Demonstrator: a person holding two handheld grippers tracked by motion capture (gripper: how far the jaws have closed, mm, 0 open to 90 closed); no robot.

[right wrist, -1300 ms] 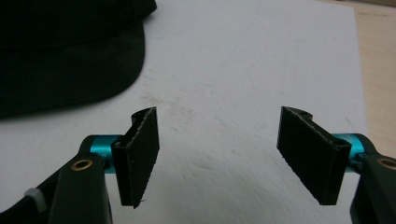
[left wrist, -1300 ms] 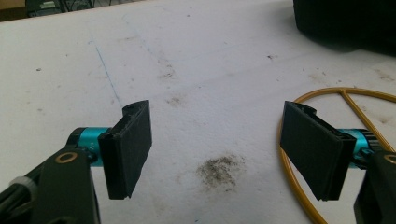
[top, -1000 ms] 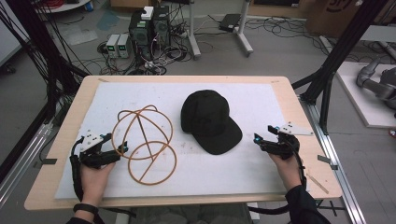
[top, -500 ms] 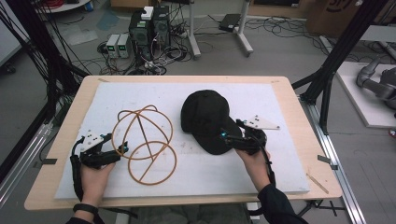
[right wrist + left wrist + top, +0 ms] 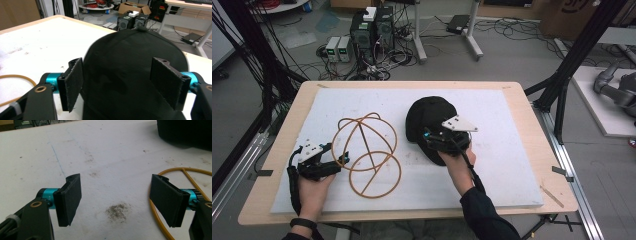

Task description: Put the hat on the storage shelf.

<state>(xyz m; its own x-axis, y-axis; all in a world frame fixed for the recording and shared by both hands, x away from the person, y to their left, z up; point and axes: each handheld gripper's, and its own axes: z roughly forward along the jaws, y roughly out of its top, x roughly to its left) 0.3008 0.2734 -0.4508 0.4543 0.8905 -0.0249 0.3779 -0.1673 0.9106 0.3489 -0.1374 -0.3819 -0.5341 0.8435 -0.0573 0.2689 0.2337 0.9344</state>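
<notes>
A black cap (image 5: 429, 114) lies right of the middle of the white mat, its crown toward the far edge. My right gripper (image 5: 427, 138) hangs over the cap's near part and is open. In the right gripper view its jaws stand on either side of the cap (image 5: 135, 57), with the gripper (image 5: 117, 85) gripping nothing. A golden wire frame (image 5: 367, 150), a dome joined to a flat ring, rests left of the cap. My left gripper (image 5: 343, 160) is open at the frame's left side. In the left gripper view this gripper (image 5: 116, 200) has the wire ring (image 5: 185, 170) beside its right jaw.
The white mat (image 5: 512, 150) covers a wooden table (image 5: 547, 165). A thin wooden stick (image 5: 552, 196) lies near the table's right front corner. Computers and cables (image 5: 372, 30) sit on the floor beyond the far edge. Black frame posts (image 5: 562, 85) stand at the right.
My right gripper has moved left from the mat's right side onto the cap's near part, still open. The left gripper, cap and wire frame have stayed put.
</notes>
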